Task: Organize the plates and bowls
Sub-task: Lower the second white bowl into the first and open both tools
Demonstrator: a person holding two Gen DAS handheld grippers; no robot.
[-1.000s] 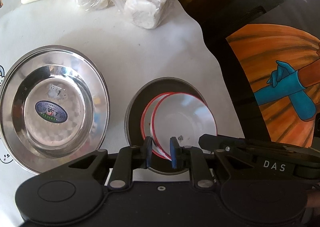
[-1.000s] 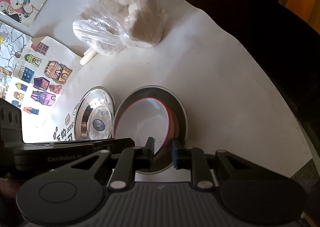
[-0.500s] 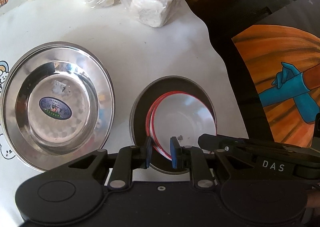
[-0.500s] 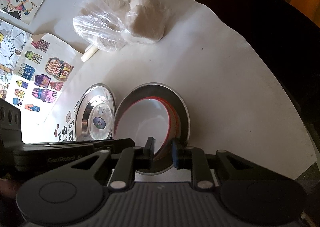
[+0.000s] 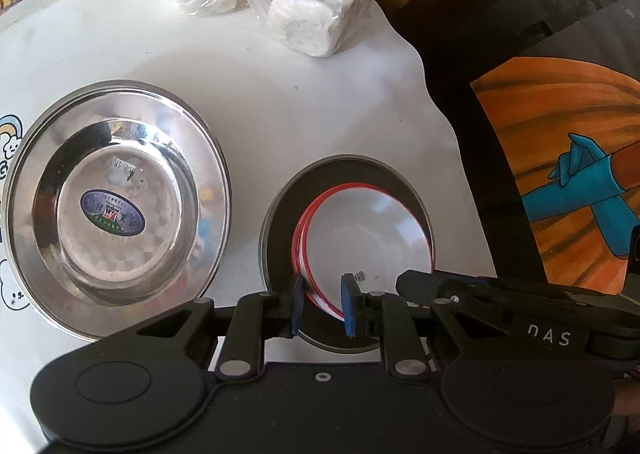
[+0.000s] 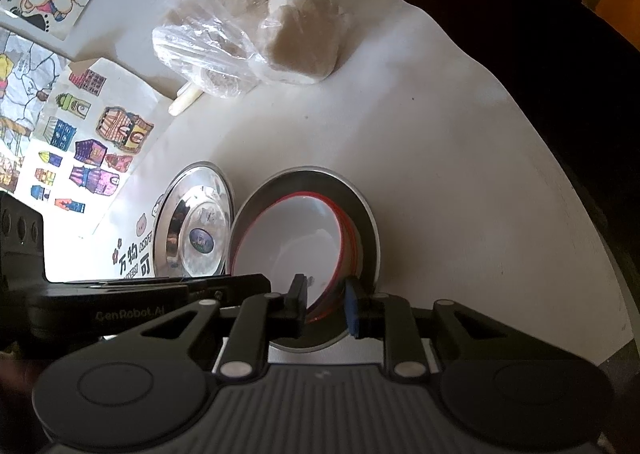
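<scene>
White tabletop (image 5: 312, 114) carries a dark steel plate (image 5: 280, 222) holding 2 nested red-rimmed white bowls (image 5: 364, 230). Left gripper (image 5: 322, 304) and right gripper (image 6: 326, 304) each straddle the bowls' near rims, fingers narrow; whether the pads press is unclear. Beside it sits a shiny steel plate (image 5: 116, 206).

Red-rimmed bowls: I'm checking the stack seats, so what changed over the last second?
The upper red-rimmed bowl now sits more squarely in the one beneath, inside the dark plate. Left gripper and right gripper keep gripping its rim; the steel dish stayed put.
</scene>
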